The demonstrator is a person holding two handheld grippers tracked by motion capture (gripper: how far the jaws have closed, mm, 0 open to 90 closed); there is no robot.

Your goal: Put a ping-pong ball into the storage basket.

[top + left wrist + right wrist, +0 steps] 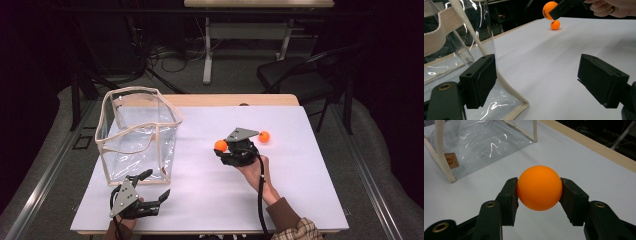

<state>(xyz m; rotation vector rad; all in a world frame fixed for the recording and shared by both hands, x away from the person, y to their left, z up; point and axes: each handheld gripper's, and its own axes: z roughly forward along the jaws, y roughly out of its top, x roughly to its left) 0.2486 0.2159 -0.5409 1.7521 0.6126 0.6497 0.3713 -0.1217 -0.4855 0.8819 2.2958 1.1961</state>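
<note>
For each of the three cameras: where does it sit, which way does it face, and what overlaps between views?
High view: above the person's side, looking forward and down on the white table; both hands and grippers show.
Left gripper view: between open jaws, beside the clear bag, facing the resting ball.
Right gripper view: along jaws clamping the held ball, facing the bag.
Shared: bag, held ball.

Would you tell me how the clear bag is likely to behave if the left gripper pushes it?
The clear bag looks like thin, wrinkled plastic, so its walls would probably buckle. It appears empty, so it would likely slide or tip on the smooth table. The left gripper stands open beside it.
</note>
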